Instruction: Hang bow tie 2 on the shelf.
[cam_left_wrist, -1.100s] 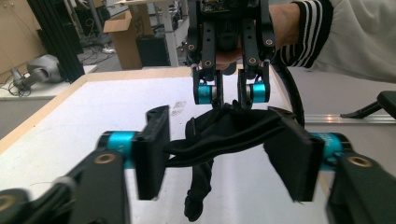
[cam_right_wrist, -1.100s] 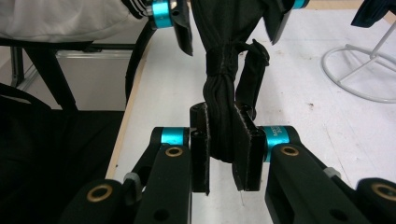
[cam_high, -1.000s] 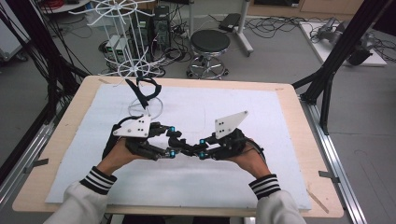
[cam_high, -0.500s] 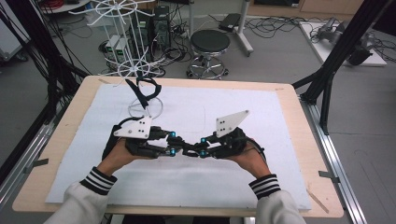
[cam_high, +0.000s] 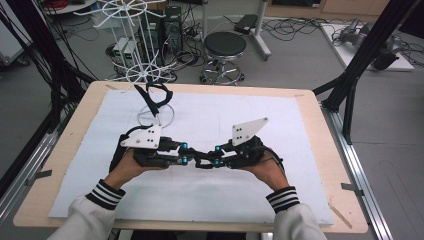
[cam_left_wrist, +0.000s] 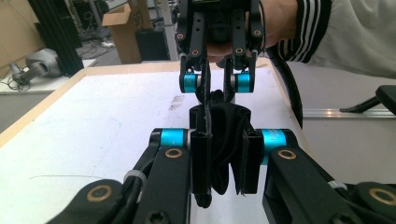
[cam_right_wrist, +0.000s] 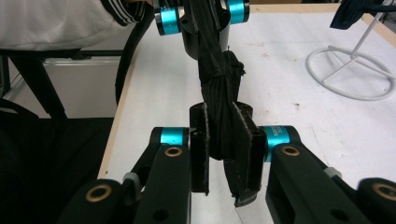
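A small bunched piece of black cloth (cam_high: 200, 161) is stretched between my two grippers, which meet tip to tip over the middle of the white mat (cam_high: 300, 150). My left gripper (cam_high: 187, 159) is shut on one end of the cloth (cam_left_wrist: 227, 140). My right gripper (cam_high: 214, 161) is shut on the other end (cam_right_wrist: 219, 79). In the left gripper view my own jaws (cam_left_wrist: 224, 154) clamp the folds, and the right gripper (cam_left_wrist: 215, 84) faces them closely. In the right gripper view my jaws (cam_right_wrist: 225, 140) pinch the cloth, with the left gripper (cam_right_wrist: 201, 18) just beyond.
A white wire stand (cam_high: 156, 116) rises from the mat's back left, with a black item (cam_high: 152, 97) hung on it. Its ring base (cam_right_wrist: 348, 70) lies right of the cloth. Beyond the table are a white wire rack (cam_high: 135, 45) and a stool (cam_high: 225, 47).
Hardly anything: both grippers stay tip to tip on the cloth, and the left one has shifted only slightly.
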